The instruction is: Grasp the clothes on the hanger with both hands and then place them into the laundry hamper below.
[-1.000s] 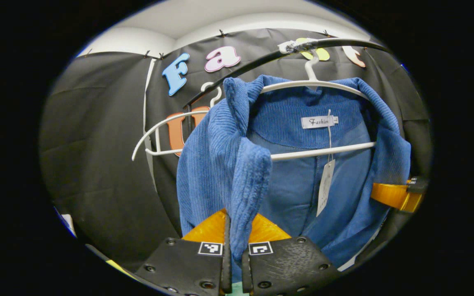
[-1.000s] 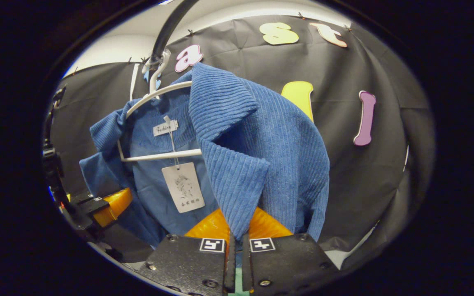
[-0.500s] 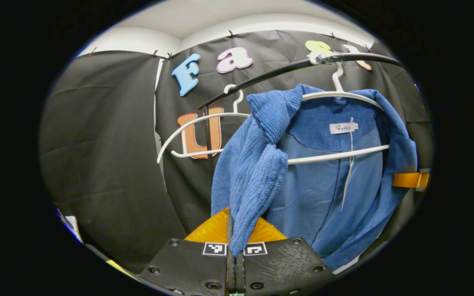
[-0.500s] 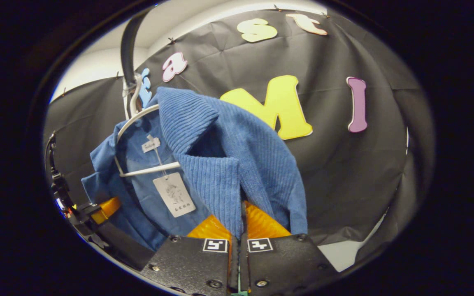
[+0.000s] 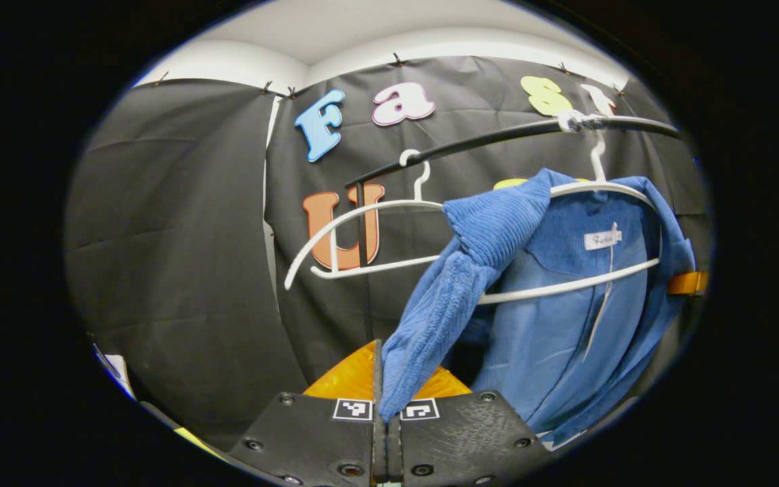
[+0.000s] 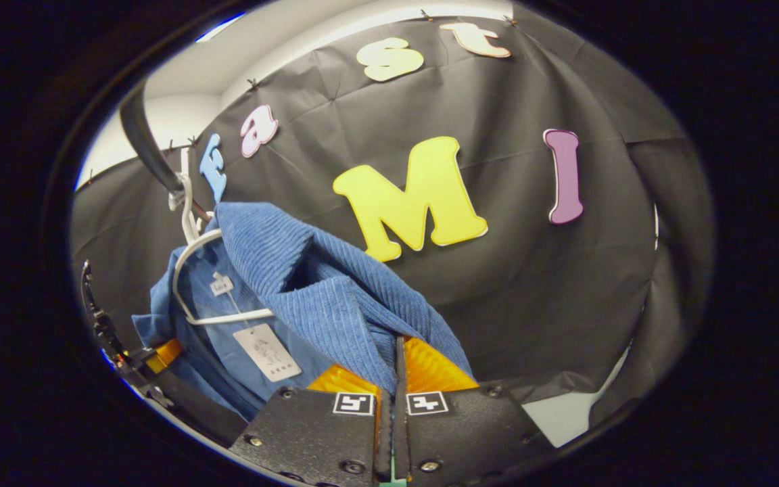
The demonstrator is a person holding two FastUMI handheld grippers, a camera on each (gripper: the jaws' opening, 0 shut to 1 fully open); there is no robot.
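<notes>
Left gripper view, booth wall: black cloth wall (image 5: 180, 257) fills the background, with a pale ceiling strip above it.
Rail: a dark curved metal rail (image 5: 470, 141) runs across the upper part of the left gripper view; in the right gripper view it shows as a dark bar at upper left (image 6: 143, 149).
Jacket: a blue corduroy jacket (image 5: 565, 318) hangs on a white plastic hanger (image 5: 623, 193) hooked on the rail — one front edge is pulled off toward the camera, stretched down and left from the collar.
Empty hanger: a second white plastic hanger (image 5: 362, 223) hangs bare on the rail, beside the jacket.
Left gripper: the left gripper (image 5: 387, 406) has its fingers pressed together, pinching the jacket's pulled front edge.
Right gripper: the right gripper (image 6: 393, 399) likewise has its fingers closed on the jacket's other front edge — the ribbed cloth (image 6: 322, 297) runs from the hanger (image 6: 190, 257) down into them.
Tags: a white paper swing tag (image 6: 266, 352) dangles on a string from the neck label (image 6: 221, 285) inside the collar.
</notes>
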